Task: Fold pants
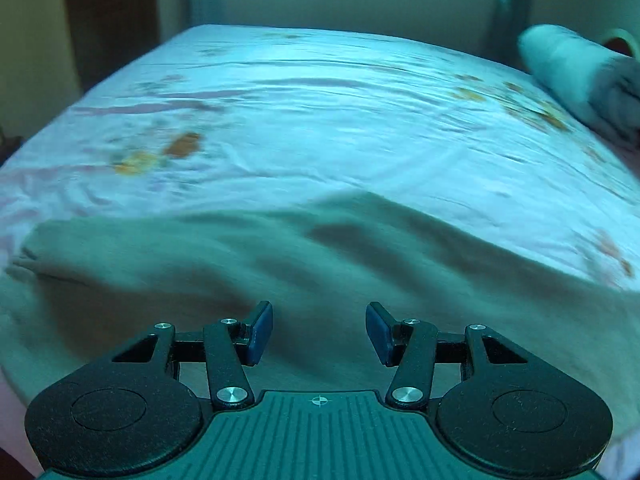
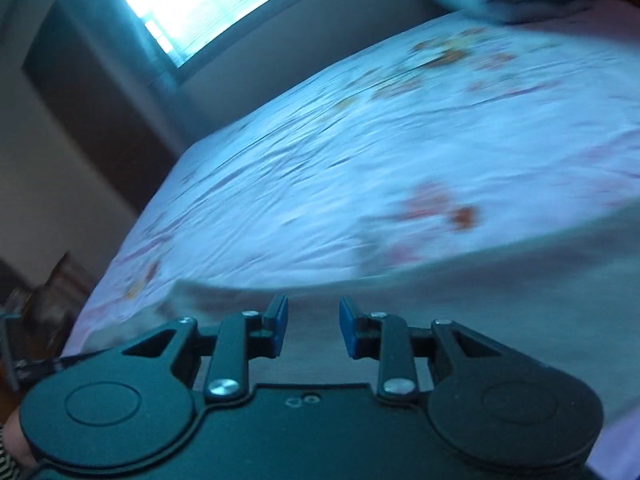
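Both claws hovered empty over the pants!
Left gripper [image 1: 319,332] and right gripper [image 2: 313,326] stood spread, pinching nothing; grey-green cloth pants [image 1: 280,264] lay rumpled low in frame on the floral bedsheet [image 1: 320,120], folding unfinished.

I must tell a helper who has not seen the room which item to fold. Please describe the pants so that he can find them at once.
Start from the bed, with its pale sheet printed with orange flowers. The pants lie spread on its near edge, under both grippers. They are plain grey-beige cloth with no print, unlike the sheet and the rolled white-grey bundle at the far corner.
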`<state>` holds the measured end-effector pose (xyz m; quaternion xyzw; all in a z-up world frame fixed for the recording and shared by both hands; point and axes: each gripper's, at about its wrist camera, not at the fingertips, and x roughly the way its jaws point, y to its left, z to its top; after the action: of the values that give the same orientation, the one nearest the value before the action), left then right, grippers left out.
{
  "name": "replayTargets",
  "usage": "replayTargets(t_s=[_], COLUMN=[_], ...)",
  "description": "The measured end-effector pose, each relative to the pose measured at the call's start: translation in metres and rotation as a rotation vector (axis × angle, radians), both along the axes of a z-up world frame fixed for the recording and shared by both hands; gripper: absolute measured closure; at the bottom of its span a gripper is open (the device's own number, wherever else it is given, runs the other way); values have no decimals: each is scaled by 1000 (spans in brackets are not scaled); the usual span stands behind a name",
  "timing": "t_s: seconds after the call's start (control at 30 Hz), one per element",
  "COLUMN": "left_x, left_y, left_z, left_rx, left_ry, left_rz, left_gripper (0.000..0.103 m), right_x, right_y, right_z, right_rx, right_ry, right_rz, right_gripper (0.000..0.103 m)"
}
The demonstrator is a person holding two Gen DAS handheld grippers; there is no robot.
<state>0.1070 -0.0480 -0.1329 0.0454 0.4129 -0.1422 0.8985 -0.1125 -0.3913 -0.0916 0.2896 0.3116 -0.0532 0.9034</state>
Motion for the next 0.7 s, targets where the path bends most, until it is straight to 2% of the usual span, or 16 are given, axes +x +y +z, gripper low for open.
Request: replayTargets(t_s=[0.13, 0.33, 0.5, 0.57, 0.7], left_x=[28, 65, 88, 96, 98], left_y=[22, 36, 53, 62, 65], left_z=[-8, -19, -33, -40, -45], left_rx=[4, 8, 13, -11, -14], left_ry=[-2, 10, 43, 69, 66], left_rz=[46, 58, 82, 97, 91], left_gripper=[51, 51, 51, 51, 51], right_x=[71, 156, 217, 237, 267], right_y=[60, 128, 140, 139, 138], right_z=[-6, -23, -34, -37, -50], right_rx=[0, -2, -29, -52, -79], right_ry=[27, 81, 126, 148, 196], right_rz=[151, 301, 345, 356, 414], right_gripper=[82, 83, 82, 82, 81])
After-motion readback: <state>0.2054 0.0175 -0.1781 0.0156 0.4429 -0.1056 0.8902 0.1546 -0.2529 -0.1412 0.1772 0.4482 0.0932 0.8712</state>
